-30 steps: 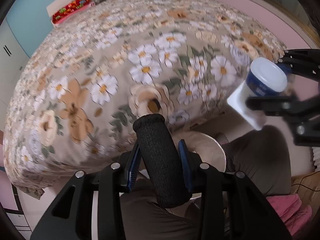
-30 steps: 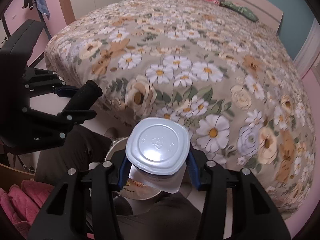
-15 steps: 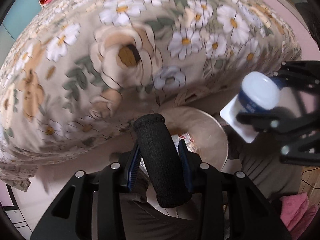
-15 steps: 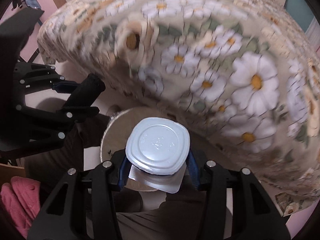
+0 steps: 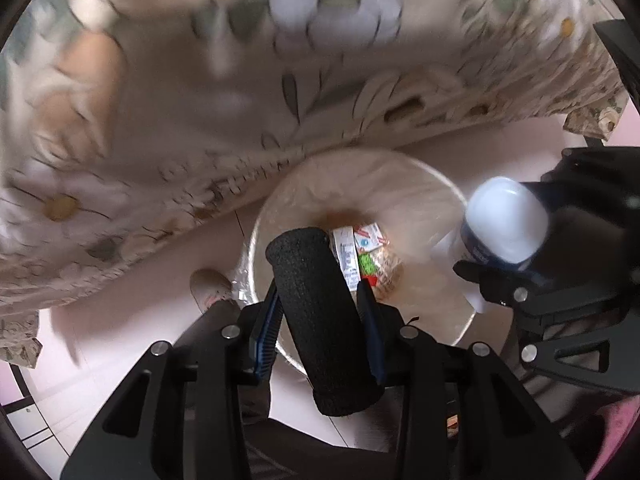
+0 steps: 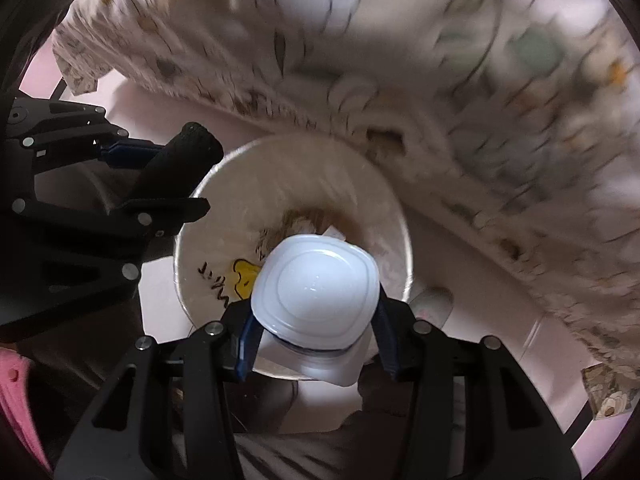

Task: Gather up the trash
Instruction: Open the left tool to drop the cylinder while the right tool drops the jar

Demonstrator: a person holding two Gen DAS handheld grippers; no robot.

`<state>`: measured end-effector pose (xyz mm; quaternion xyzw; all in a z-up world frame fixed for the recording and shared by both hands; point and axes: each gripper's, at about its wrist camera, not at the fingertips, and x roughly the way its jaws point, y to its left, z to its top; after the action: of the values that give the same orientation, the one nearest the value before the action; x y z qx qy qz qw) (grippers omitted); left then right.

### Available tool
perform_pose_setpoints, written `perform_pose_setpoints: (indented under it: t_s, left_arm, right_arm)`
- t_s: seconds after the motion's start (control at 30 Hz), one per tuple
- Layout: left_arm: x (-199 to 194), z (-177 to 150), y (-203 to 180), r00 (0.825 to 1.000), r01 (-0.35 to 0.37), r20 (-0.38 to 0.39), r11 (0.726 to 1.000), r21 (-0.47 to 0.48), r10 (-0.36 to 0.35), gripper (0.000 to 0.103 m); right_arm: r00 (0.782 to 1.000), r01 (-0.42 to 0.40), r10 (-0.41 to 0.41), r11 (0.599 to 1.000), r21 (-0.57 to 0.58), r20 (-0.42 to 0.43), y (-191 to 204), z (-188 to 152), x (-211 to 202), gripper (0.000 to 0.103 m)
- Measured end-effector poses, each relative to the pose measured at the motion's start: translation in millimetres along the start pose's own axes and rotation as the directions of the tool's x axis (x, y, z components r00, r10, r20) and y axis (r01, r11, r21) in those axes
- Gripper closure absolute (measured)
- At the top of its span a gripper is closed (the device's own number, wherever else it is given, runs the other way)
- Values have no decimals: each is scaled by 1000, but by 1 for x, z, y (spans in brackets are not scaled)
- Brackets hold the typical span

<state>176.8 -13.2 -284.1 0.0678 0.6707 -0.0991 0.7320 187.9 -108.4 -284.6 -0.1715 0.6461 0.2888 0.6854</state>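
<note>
1. My left tool (image 5: 322,300) is clamped on a black foam roll (image 5: 320,316); blue pads (image 5: 266,340) press both its sides. Roll sticks out fwd past the fingertips.
2. In the left wrist view the roll sits over the near rim of the trash bin (image 5: 448,192), which is lined w/ a clear bag and stands on the pale pink floor (image 5: 132,312).
3. Inside the bin: some packets/wrappers (image 5: 362,254), white w/ red, green bits. Can't read them.
4. My right tool (image 6: 316,332) is closed around a white yogurt cup (image 6: 316,288), held bottom-end fwd; blue band low on its wall. Peeled lid flap (image 6: 348,372) pokes out beneath it.
5. In the right wrist view the cup is directly above the bin opening, near edge. Bin's inner wall (image 6: 224,240) shows black lettering + a yellow print (image 6: 244,276).
6. From the left cam, the cup (image 5: 506,220) and right tool (image 5: 568,280) are at the right, over the bin's right rim.
7. From the right cam, the left tool (image 6: 160,172) and roll (image 6: 180,160) are at the left, over the bin's left rim.
8. Floral bedspread (image 5: 200,80) hangs right behind the bin, blurred in both views.
9. A shoe toe (image 5: 210,284) sits on the floor just left of the bin.
</note>
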Motion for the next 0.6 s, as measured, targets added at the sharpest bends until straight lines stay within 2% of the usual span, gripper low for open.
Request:
perform_pose_setpoints:
  t_s: [0.4, 0.6]
  left_arm:
    - [75, 0, 10, 990, 49, -129, 995, -93, -61, 63]
    - [111, -5, 17, 974, 79, -194, 978, -195, -117, 63]
  right_arm:
    - [990, -33, 42, 997, 68, -133, -11, -5, 76, 53]
    - [977, -56, 80, 990, 126, -197, -15, 0, 102, 53]
